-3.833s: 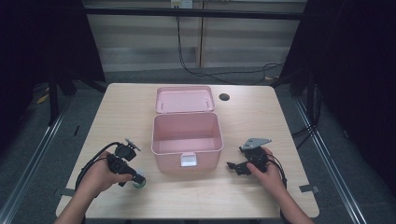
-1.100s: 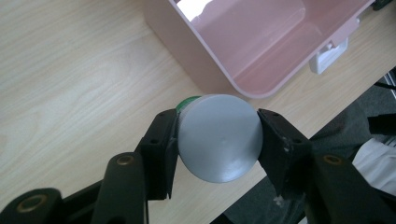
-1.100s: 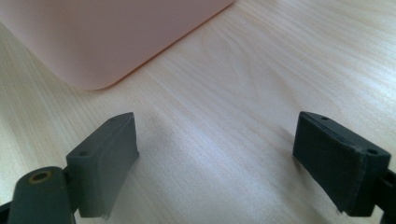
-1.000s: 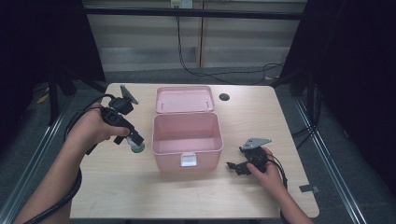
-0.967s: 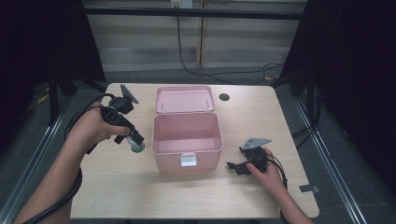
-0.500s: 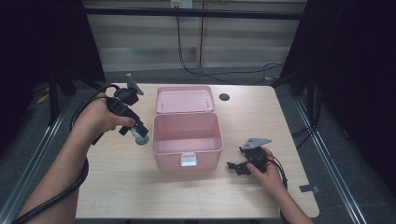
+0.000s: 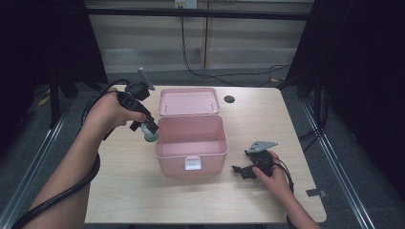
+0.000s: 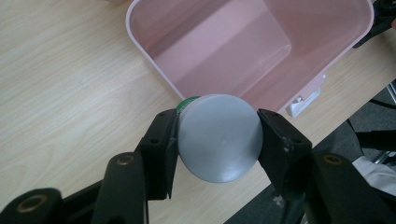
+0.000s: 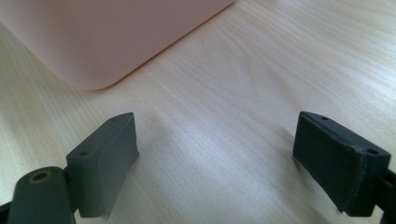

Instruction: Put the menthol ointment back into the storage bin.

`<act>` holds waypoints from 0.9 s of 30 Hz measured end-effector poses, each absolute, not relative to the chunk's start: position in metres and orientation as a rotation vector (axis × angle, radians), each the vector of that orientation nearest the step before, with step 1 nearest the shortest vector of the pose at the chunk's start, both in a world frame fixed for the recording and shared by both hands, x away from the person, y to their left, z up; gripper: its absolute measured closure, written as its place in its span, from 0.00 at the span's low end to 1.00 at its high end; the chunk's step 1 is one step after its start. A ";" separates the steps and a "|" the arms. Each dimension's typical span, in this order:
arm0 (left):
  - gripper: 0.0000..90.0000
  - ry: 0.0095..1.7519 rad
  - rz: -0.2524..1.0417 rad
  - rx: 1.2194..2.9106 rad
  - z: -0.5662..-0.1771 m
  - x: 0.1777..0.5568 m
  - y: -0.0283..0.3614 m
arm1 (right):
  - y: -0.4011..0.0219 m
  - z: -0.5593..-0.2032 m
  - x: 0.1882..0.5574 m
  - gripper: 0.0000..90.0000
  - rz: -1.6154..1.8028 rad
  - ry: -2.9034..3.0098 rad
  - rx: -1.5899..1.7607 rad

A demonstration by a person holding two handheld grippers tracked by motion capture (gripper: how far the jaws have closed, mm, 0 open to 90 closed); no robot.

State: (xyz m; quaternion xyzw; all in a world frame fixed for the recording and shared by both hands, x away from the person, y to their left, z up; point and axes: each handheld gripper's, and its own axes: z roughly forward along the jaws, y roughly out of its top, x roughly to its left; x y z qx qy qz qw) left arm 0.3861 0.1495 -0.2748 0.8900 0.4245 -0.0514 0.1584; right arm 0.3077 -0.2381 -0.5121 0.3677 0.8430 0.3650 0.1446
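The step in hand looks like carrying a small jar point(image 8: 218, 136) to the open pink box point(image 7: 191, 145) to drop it in. The left gripper point(image 7: 148, 129) pinches the jar by its sides, grey base toward the camera and green cap point(image 8: 187, 101) pointing down, held in the air just outside the box's rim at about nine o'clock from the box's middle. The box is empty, its lid point(image 7: 189, 100) folded back at twelve o'clock. The right gripper point(image 7: 244, 171) rests on the tabletop point(image 7: 124, 191) at about four o'clock from the box, jaws spread with nothing between them. Next, I judge, the jar must clear the rim, come over the hollow, then be lowered and let go.
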 end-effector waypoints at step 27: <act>0.55 1.210 -0.131 2.558 -0.273 0.402 0.112 | -0.238 -0.512 0.308 0.15 1.051 2.429 1.059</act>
